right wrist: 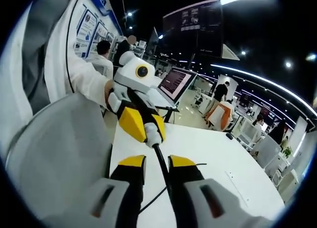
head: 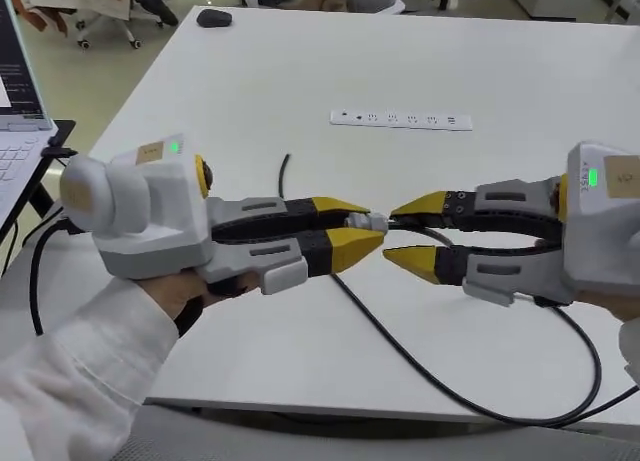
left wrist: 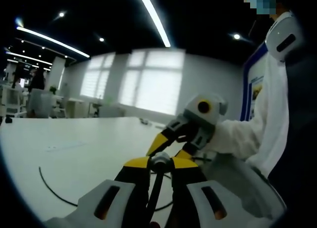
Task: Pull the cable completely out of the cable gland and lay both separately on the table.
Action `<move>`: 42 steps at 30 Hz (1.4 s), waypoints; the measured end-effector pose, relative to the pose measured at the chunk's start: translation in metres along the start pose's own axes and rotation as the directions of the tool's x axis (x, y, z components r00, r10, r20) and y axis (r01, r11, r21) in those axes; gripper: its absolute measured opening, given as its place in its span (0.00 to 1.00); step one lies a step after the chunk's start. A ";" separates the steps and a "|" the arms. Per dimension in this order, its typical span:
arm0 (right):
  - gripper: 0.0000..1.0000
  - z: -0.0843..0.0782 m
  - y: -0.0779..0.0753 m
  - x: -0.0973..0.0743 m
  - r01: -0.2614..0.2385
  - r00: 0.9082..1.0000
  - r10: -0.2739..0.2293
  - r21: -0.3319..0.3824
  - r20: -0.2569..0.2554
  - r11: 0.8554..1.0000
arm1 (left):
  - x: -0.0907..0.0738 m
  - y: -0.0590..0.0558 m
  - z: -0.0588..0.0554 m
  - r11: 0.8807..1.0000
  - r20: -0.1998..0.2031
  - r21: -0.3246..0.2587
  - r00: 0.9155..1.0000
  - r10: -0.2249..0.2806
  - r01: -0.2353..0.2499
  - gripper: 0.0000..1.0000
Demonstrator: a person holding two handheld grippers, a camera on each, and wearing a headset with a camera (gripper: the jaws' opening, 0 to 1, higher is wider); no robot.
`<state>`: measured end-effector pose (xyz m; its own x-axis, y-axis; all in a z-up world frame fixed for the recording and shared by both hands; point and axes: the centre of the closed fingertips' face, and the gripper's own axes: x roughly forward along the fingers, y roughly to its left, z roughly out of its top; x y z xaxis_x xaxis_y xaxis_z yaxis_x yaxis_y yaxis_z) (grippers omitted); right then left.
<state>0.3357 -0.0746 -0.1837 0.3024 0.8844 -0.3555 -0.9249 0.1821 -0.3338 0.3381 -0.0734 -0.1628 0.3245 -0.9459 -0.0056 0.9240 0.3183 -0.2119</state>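
My left gripper [head: 372, 229] is held above the white table [head: 480, 61] and is shut on the small grey cable gland [head: 367, 221]. The black cable [head: 420, 366] trails off the gland, sags to the tabletop and loops round to the right. Tip to tip with it is my right gripper [head: 392, 233], jaws spread, the cable passing between them without being pinched. In the left gripper view the gland [left wrist: 161, 161] sits clamped at the jaw tips [left wrist: 161, 165], cable running back between them. The right gripper view has the cable [right wrist: 163, 171] in its open jaws [right wrist: 157, 163], with the gland [right wrist: 152, 134] just ahead.
A white power strip [head: 400, 119] lies at mid-table and a dark mouse [head: 213, 19] near the far edge. A laptop [head: 15, 111] stands on a side desk to the left. The table's front edge runs just below the cable loop. Office chairs stand beyond the table.
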 end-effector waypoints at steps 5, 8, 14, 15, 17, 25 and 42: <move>0.06 0.003 0.000 0.000 0.006 1.000 -0.006 -0.005 0.010 1.000 | 0.001 -0.004 -0.002 1.000 -0.009 -0.003 1.000 -0.020 0.020 0.17; 0.06 0.003 0.000 0.000 0.003 1.000 -0.003 -0.003 0.012 1.000 | 0.001 -0.004 -0.003 1.000 -0.005 -0.012 1.000 -0.022 0.022 0.17; 0.05 0.004 -0.001 0.002 0.013 1.000 -0.013 -0.001 0.009 1.000 | 0.000 -0.002 -0.001 1.000 0.001 -0.019 1.000 -0.017 0.017 0.17; 0.05 0.003 -0.001 0.002 0.015 1.000 -0.015 -0.001 0.007 1.000 | -0.001 -0.002 -0.001 1.000 0.000 -0.018 1.000 -0.016 0.016 0.17; 0.05 0.003 -0.001 0.002 0.014 1.000 -0.014 -0.002 0.004 1.000 | -0.001 -0.001 -0.001 1.000 0.000 -0.019 1.000 -0.015 0.015 0.17; 0.05 -0.002 -0.008 -0.003 0.032 0.999 -0.032 0.015 -0.016 0.999 | -0.003 0.002 0.002 1.000 0.007 -0.020 1.000 -0.005 0.005 0.17; 0.05 -0.026 -0.025 -0.036 0.122 0.990 -0.117 0.059 -0.078 0.991 | -0.009 0.007 0.012 0.999 0.045 -0.025 0.999 0.024 -0.022 0.17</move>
<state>0.3542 -0.1218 -0.1854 0.4259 0.8208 -0.3807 -0.8930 0.3136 -0.3228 0.3441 -0.0616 -0.1529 0.3549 -0.9343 0.0332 0.9111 0.3377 -0.2363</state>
